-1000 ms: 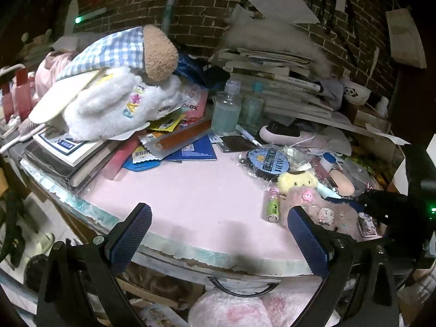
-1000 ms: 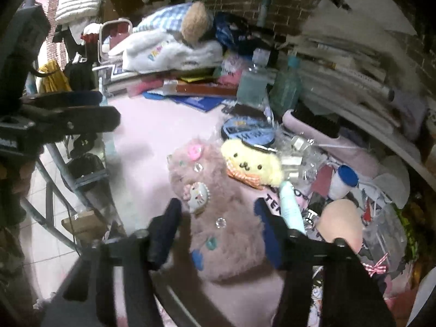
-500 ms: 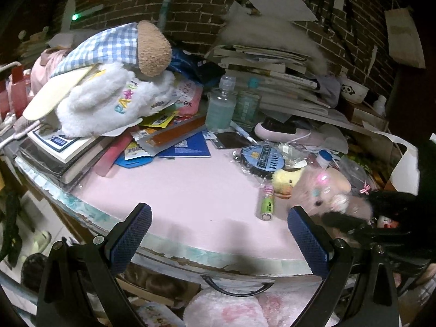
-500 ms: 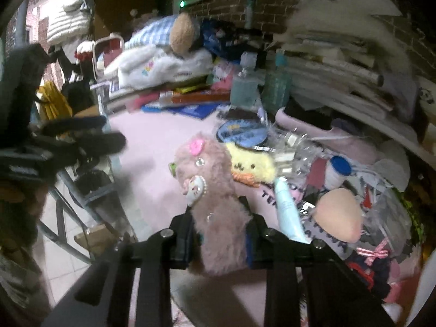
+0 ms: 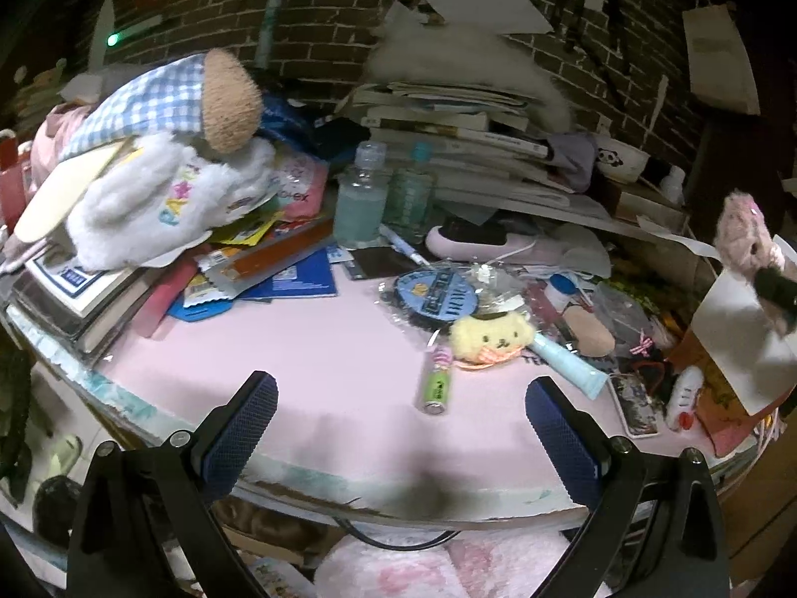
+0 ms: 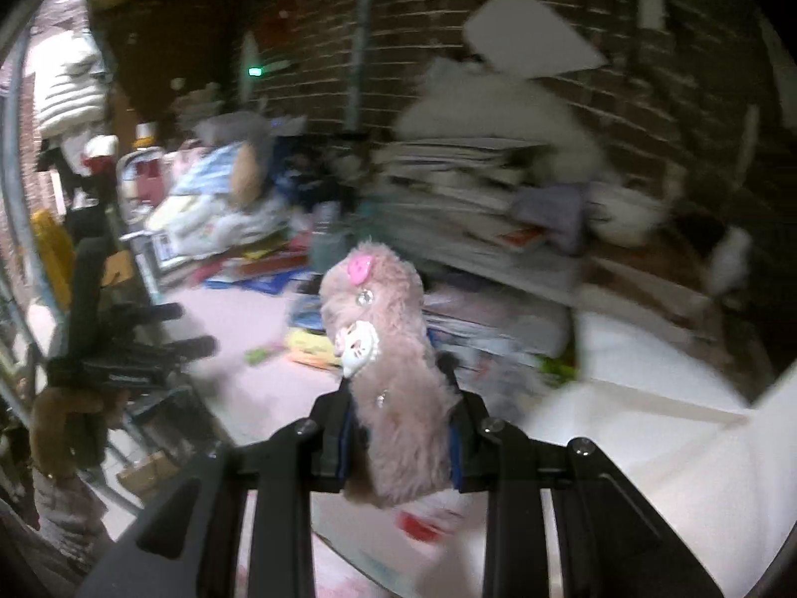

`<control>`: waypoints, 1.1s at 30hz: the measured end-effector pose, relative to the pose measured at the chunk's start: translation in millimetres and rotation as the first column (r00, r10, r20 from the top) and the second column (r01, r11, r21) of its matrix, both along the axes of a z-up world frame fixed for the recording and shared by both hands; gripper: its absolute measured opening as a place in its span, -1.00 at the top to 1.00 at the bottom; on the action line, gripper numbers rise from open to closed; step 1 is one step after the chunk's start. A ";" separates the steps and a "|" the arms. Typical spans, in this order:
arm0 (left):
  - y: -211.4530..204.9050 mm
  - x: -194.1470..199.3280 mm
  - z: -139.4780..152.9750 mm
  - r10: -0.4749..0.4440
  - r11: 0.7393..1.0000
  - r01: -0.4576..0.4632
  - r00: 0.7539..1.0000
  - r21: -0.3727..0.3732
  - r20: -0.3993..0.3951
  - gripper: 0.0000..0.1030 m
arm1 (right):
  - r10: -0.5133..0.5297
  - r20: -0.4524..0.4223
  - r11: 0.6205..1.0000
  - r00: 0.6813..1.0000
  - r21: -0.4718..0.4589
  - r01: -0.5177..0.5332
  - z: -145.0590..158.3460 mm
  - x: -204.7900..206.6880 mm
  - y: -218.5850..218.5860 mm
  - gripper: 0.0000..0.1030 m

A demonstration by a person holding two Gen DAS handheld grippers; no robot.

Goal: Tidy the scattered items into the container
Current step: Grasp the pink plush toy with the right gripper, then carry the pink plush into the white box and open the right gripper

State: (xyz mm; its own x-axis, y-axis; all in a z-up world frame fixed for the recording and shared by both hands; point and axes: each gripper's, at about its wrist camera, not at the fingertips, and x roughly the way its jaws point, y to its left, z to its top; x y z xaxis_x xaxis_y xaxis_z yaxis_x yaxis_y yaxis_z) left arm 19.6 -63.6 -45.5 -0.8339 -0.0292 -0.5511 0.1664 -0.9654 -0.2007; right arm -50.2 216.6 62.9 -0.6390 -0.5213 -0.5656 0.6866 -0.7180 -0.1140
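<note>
Tool on right (image 6: 398,428) clamps pink plush (image 6: 388,349); left tool (image 5: 398,428) gapes wide.

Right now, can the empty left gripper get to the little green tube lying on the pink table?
Probably yes. The left gripper has its jaws wide open and holds nothing, and the small green tube lies in the open on the pink tabletop just ahead, between them. Only the yellow plush dog sits close beside it.
</note>
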 end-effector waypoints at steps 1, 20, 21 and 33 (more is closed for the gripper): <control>2.5 -1.1 0.9 -0.008 1.000 0.008 1.000 0.000 -0.001 -0.94 | -0.030 0.004 1.000 1.000 0.008 0.030 3.6 -2.9 9.9 0.52; 37.7 -17.1 9.9 -0.117 0.993 0.117 0.993 0.001 -0.003 -0.94 | -0.288 0.223 0.940 0.931 0.251 0.231 -13.7 -66.7 101.6 0.51; 37.4 -17.1 10.0 -0.123 0.992 0.123 0.992 0.017 -0.010 -0.94 | -0.289 0.243 0.939 0.926 0.262 0.224 -17.4 -70.9 101.4 0.51; 39.7 -25.4 2.0 -0.118 0.992 0.119 0.993 -0.029 0.032 -0.94 | -0.325 0.265 0.923 0.908 0.298 0.244 -25.2 -88.3 103.8 -0.05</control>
